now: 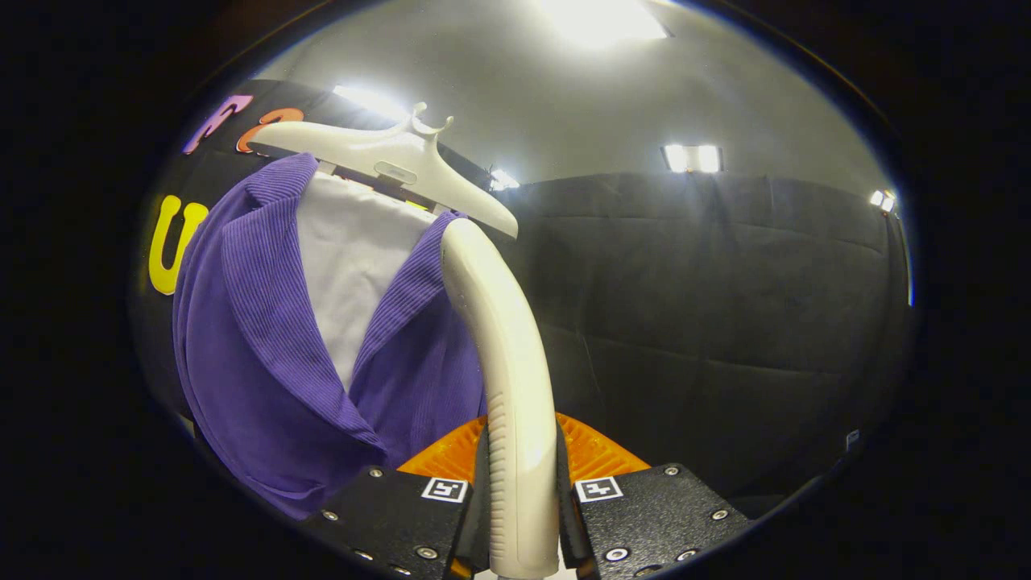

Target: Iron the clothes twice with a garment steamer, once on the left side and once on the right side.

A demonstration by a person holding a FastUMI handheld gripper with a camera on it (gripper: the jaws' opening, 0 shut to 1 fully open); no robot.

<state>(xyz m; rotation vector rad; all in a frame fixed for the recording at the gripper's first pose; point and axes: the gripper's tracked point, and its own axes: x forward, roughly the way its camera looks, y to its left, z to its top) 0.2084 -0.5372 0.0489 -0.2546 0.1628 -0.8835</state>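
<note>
Currently the garment steamer (499,362) is a smooth off-white wand, ribbed on its lower grip, clamped between both fingers of the gripper (522,515). Its long axis runs upright, away from the fingers, curving at the top toward the purple corduroy jacket (250,338). Its head sits against the jacket's lapel, just under the white hanger (387,161). A white shirt (350,258) shows inside the jacket.

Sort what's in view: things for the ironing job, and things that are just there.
For the job:
- steamer, handle clamped between the gripper fingers, head up against the jacket
- purple jacket
- white hanger holding the jacket

Just there:
- white lining inside the open jacket
- ceiling lights
</note>
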